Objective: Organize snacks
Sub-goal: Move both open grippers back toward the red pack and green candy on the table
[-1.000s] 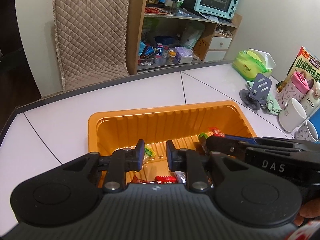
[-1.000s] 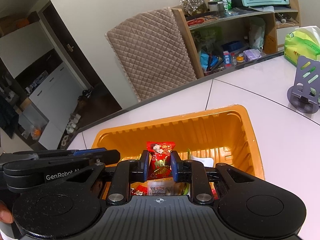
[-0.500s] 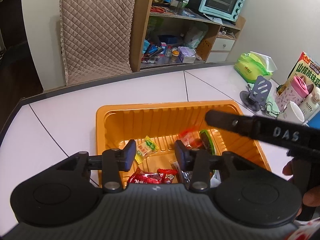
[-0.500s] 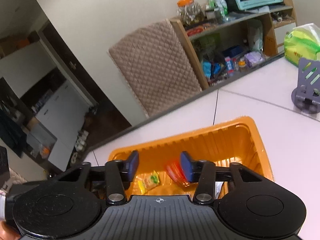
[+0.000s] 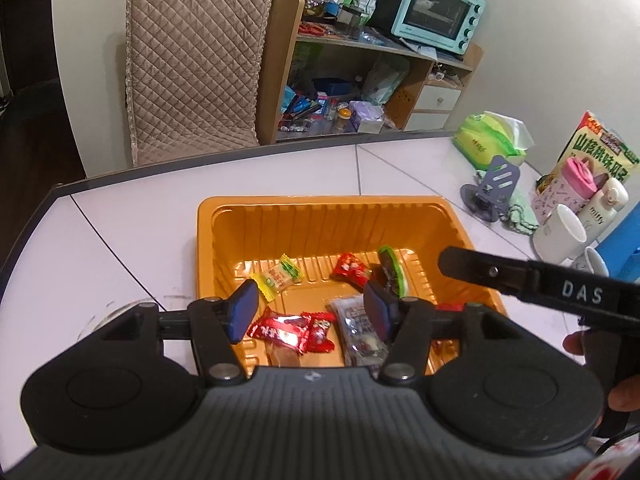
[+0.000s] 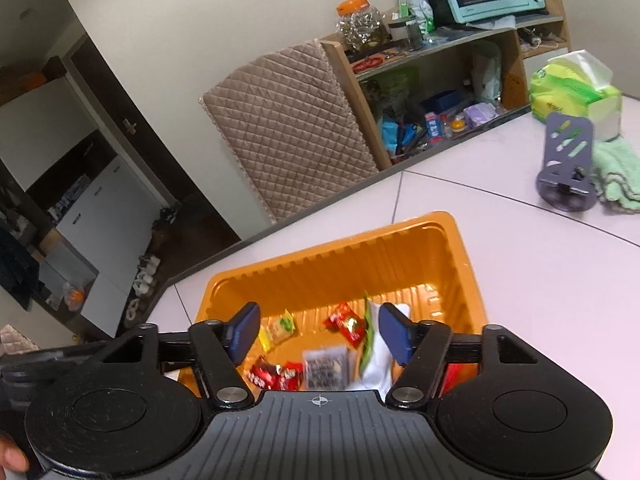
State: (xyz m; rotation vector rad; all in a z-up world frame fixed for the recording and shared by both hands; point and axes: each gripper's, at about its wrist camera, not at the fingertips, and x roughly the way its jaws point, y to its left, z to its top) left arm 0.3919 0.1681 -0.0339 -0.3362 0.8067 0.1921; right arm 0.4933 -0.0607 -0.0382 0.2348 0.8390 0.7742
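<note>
Now both grippers hang open over the orange tray (image 5: 208, 248) of snacks.
Left gripper (image 5: 310, 310) and right gripper (image 6: 320, 334) have just been spreading their fingers, nothing held between them. Below, a yellow candy (image 5: 276, 278), red wrappers (image 5: 288, 330) and a green packet (image 5: 394, 270) lie in the tray on the white surface (image 5: 132, 240).

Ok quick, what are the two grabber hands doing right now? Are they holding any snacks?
Left gripper: open, holding nothing; its jaws have just been opening above the orange tray.
Right gripper: open, holding nothing; its jaws have just been opening too.
</note>
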